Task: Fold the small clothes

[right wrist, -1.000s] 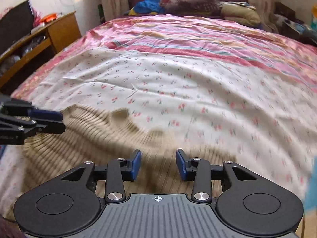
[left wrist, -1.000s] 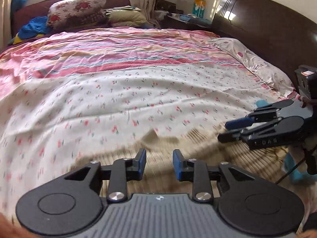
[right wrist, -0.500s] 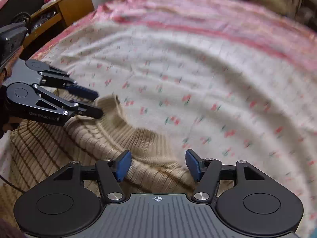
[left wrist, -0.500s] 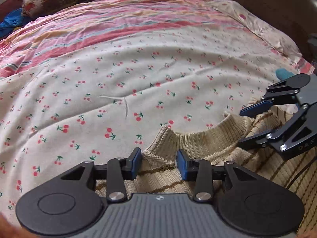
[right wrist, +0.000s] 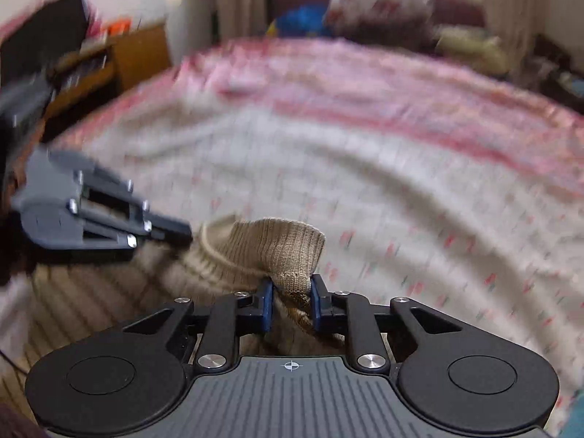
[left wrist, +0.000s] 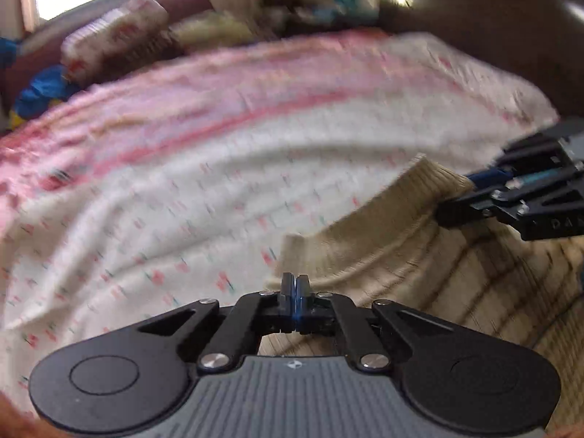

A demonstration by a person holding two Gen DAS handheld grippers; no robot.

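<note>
beige ribbed sweater [right wrist: 233, 255] spread on the cherry-print bedsheet [right wrist: 419, 200], filling the 5 o'clock part of the left view. right gripper [right wrist: 291, 297] closing, pinching a bunched fold of collar. left gripper [left wrist: 294, 286] pressed together at the collar's edge; fabric between the pads not discernible.

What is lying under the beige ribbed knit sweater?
The white cherry-print bedsheet spreads out from under the beige ribbed knit sweater. Whatever lies directly beneath the sweater is covered.
</note>
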